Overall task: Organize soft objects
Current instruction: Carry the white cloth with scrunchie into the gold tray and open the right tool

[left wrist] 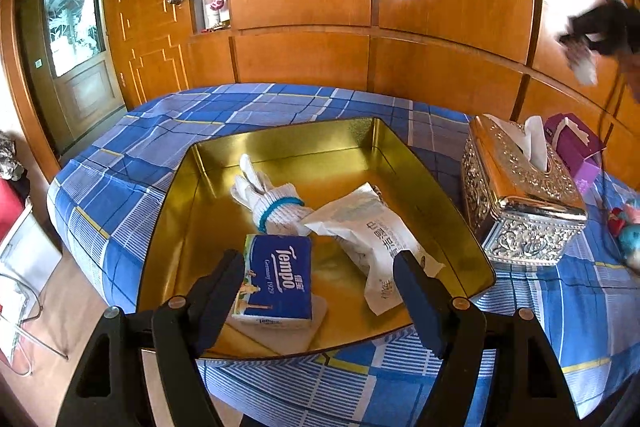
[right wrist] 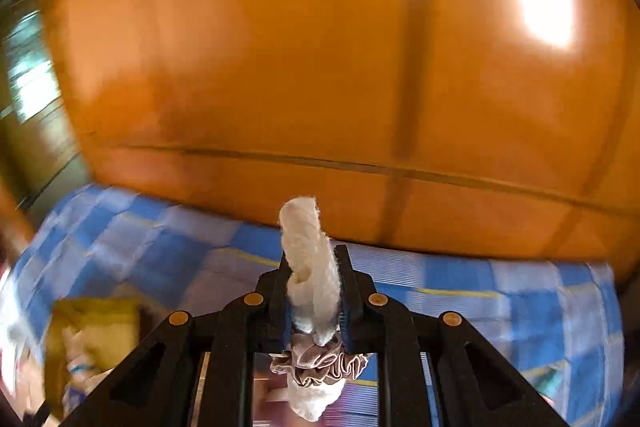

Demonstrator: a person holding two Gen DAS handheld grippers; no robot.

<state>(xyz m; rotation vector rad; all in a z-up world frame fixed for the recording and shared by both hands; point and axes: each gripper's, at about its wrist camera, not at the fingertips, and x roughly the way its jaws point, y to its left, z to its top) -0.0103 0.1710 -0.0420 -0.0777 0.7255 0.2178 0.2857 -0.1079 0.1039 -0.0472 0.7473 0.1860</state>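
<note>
- The left gripper [left wrist: 318,301] hangs low over the near edge of a gold tin tray [left wrist: 280,147], pointing forward and slightly down; its jaws stand wide apart and grip nothing.
- Between those open fingers lies a blue Tempo tissue pack [left wrist: 276,279], resting on a flat white pad inside the tray, just beside the left finger.
- Further in, a rolled white glove [left wrist: 266,197] bound with a blue band lies on the tray floor, its cuff end touching a crumpled white wipes packet [left wrist: 372,231] that stretches toward the right finger.
- The tray sits on a table covered with a blue plaid cloth [left wrist: 132,179].
- To the right of the tray, just beside it, stands an ornate silver tissue box [left wrist: 520,203] with a white tissue poking up; a purple tissue box [left wrist: 576,147] stands behind it.
- Far right and high up in the left wrist view, the right gripper [left wrist: 596,31] is raised well above the table, blurred, with something pale hanging from it.
- In the right wrist view, the right gripper [right wrist: 316,291] is level, facing a wooden wardrobe [right wrist: 320,67]; its jaws are clamped on a white fluffy cloth [right wrist: 308,259] that sticks up past the fingertips.
- A brownish scrunchie [right wrist: 320,363] is gathered around the cloth just below the fingers.
</note>
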